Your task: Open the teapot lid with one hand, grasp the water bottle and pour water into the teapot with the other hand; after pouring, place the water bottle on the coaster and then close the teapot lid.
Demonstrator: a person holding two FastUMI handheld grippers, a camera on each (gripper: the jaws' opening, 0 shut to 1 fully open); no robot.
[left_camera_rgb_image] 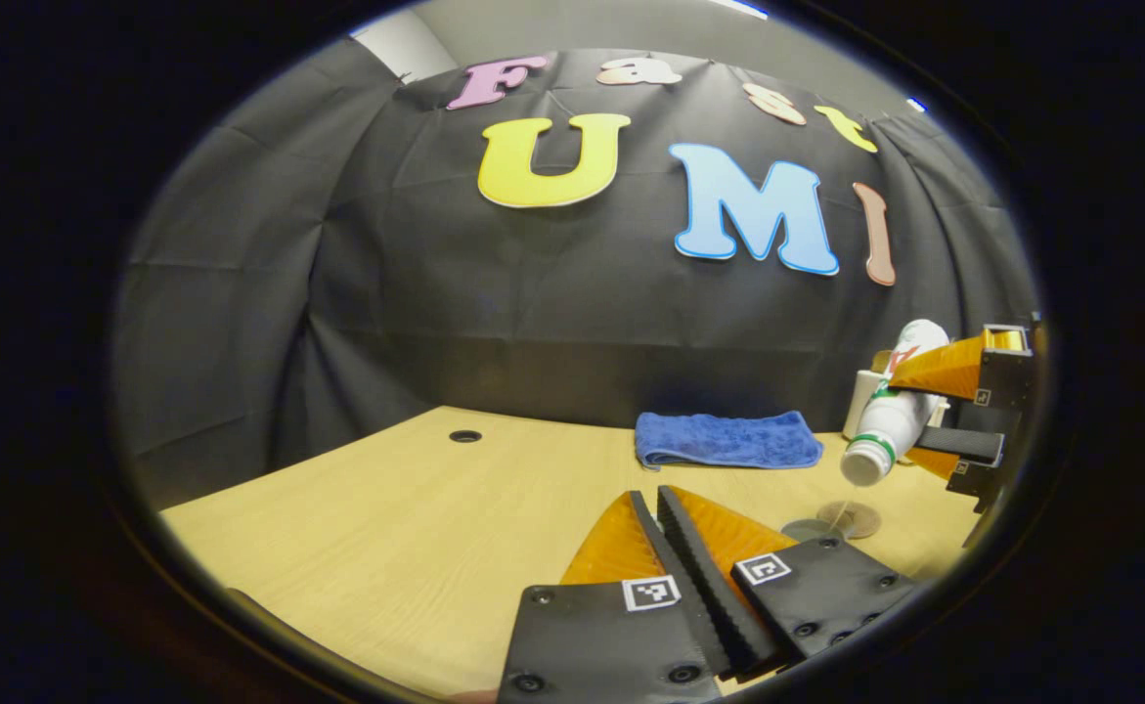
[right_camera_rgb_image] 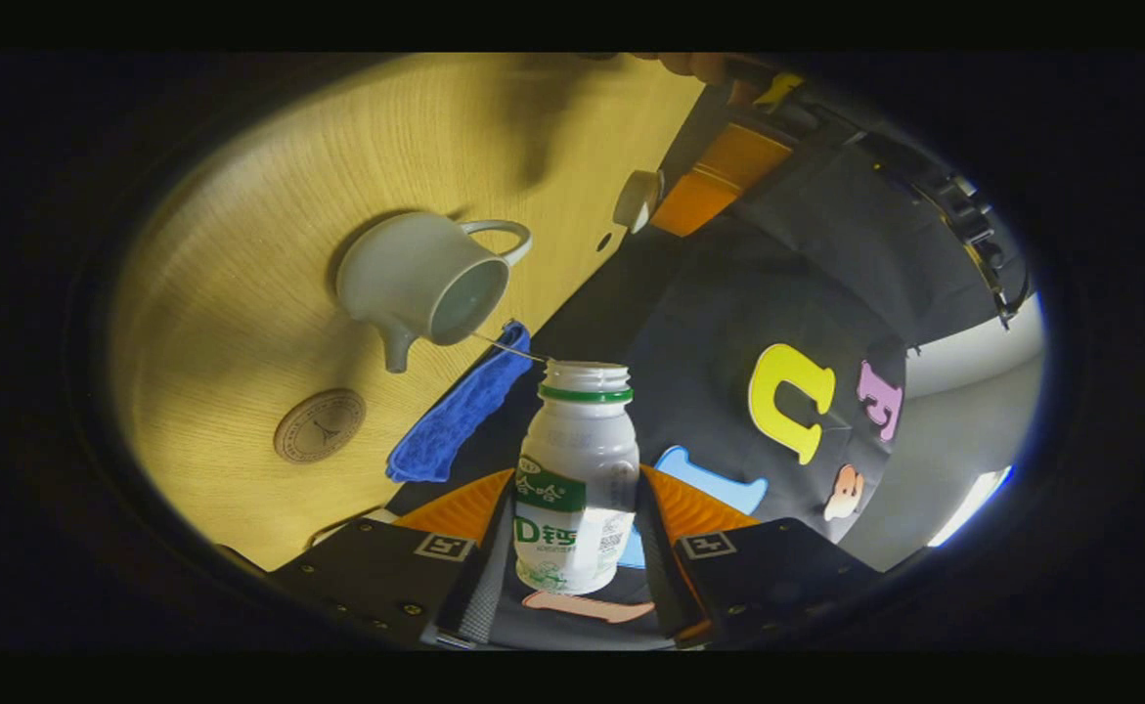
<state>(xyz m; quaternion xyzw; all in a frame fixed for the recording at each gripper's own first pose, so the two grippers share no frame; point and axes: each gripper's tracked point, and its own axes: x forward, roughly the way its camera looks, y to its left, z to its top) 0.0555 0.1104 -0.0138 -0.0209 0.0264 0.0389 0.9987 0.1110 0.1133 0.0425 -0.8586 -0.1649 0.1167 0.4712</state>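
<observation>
1. Teapot [right_camera_rgb_image: 422, 279] sits on wooden surface [right_camera_rgb_image: 240, 196], lid off, mouth open toward right gripper view; handle on one side, spout on the other, nearest the coaster.
2. Water bottle [right_camera_rgb_image: 577, 479] is clamped btwn both fingers of right tool [right_camera_rgb_image: 572, 528], gripped at the label, uncapped, tipped over w/ neck aimed at teapot opening; thin stream runs from bottle mouth to teapot rim.
3. Left gripper view shows same bottle [left_camera_rgb_image: 890, 420] tilted neck-down at far right, well above surface [left_camera_rgb_image: 386, 528], held by right tool [left_camera_rgb_image: 963, 416].
4. Coaster [right_camera_rgb_image: 320, 425], round and brown, lies flat on surface just beside teapot spout, bare. Also seen under the bottle in left gripper view [left_camera_rgb_image: 851, 518].
5. Blue cloth [left_camera_rgb_image: 726, 440] folded at back of surface, near booth wall; in right gripper view [right_camera_rgb_image: 460, 411] it's btwn teapot and bottle.
6. Lid [right_camera_rgb_image: 638, 198] is gripped by left tool at top of right gripper view, lifted off, apart from teapot.
7. Left tool [left_camera_rgb_image: 658, 501] fingers nearly together at the tips in its own view.
</observation>
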